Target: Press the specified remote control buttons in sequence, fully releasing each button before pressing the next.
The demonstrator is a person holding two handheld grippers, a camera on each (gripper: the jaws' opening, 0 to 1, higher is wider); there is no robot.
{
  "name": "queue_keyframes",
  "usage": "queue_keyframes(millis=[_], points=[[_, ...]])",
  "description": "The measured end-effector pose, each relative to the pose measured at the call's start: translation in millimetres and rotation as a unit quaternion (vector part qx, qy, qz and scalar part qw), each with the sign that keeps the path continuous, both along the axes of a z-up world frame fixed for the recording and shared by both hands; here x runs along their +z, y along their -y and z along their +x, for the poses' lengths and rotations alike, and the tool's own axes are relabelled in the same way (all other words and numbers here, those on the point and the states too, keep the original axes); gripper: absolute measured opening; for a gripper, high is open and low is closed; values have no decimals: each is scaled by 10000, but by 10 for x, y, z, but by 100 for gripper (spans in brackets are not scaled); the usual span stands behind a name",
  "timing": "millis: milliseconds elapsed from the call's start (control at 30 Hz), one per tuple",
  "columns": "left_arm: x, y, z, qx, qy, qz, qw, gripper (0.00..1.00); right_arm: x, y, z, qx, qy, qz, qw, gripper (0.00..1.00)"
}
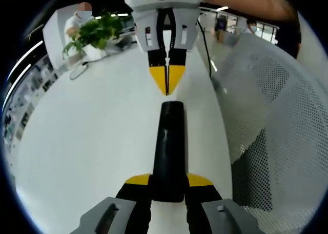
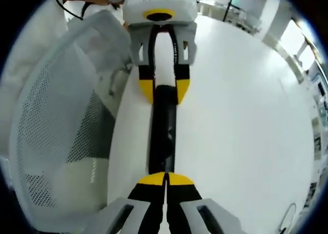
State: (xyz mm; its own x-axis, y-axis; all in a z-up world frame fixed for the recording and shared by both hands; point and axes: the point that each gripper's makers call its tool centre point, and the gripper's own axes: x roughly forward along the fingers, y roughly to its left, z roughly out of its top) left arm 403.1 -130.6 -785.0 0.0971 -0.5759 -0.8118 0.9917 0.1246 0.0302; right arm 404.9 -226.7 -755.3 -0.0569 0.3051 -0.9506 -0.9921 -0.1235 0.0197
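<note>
While the left hand-held gripper clamped the near end of the long black plastic remote control on the white surface, the right hand-held gripper, jaws pinched together and empty, hovered just beyond the remote's far end. A pointed tip pressing off-centre could probably slip, hit a neighbouring button, or lever the remote loose.

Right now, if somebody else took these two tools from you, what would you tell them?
Left hand-held gripper: shut on the near end of the black remote, holding it over the white table.
Right hand-held gripper: shut, tips by the remote's far end; I cannot tell whether they touch it.
Done: remote gripped. How many presses are made cannot be told.
Left: the button sequence.
A mesh chair stands beside the table.
</note>
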Motion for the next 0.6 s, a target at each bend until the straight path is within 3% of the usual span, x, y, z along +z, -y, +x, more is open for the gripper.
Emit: queue_keyframes(millis=[600], points=[[6,6,-6,-4,-2,-22,10000,23,-24,-107,-38,73,-67,-39,9999,0]])
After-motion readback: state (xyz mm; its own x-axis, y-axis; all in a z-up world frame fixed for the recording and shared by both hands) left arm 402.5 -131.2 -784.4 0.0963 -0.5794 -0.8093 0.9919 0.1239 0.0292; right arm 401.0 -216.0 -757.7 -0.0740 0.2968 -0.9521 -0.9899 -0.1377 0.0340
